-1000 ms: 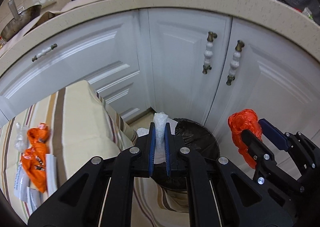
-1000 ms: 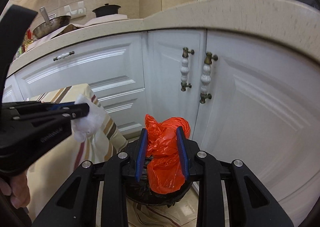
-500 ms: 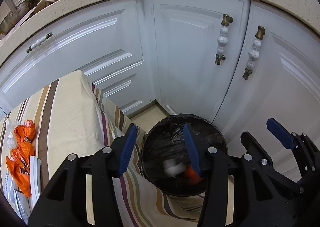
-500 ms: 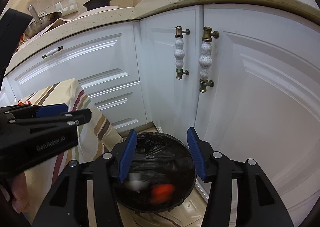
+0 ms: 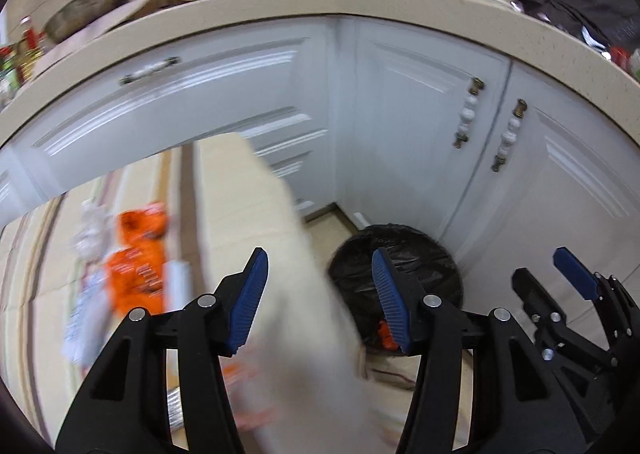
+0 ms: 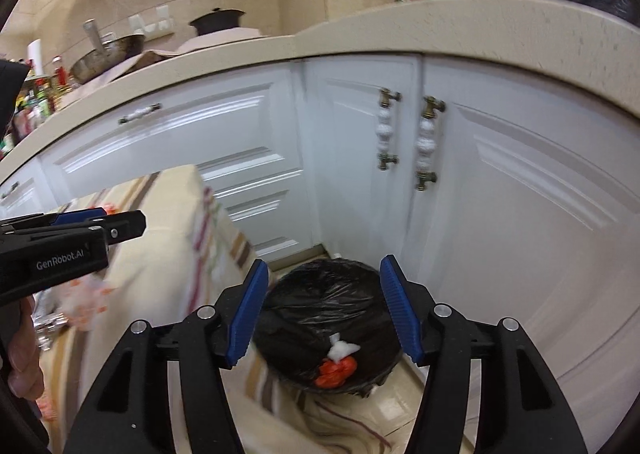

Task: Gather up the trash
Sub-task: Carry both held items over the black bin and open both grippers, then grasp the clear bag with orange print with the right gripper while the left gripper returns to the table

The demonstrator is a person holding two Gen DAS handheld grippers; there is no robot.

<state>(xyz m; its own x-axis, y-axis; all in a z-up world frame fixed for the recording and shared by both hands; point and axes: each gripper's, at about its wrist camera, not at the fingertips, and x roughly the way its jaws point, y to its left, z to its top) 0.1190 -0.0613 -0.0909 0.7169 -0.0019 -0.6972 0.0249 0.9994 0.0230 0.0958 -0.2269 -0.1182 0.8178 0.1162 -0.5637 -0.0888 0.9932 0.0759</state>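
Note:
A black-lined bin stands on the floor in the cabinet corner. In it lie a white paper wad and an orange plastic bag. My right gripper hovers over the bin, its jaws opening with nothing between them. My left gripper is above the table's corner beside the bin; its jaws are opening too and hold nothing. Orange wrappers and white papers lie blurred on the striped tablecloth. Each view shows the other gripper: right, left.
White cabinet doors with beaded handles close in behind the bin. The beige countertop carries a wok, a dark pot and bottles. A person's hand grips the left tool. Tiled floor shows around the bin.
Both grippers opened and dropped their loads: the white wad and the orange bag now lie in the bin. The left gripper then swung left toward the table; the right drew back slightly.

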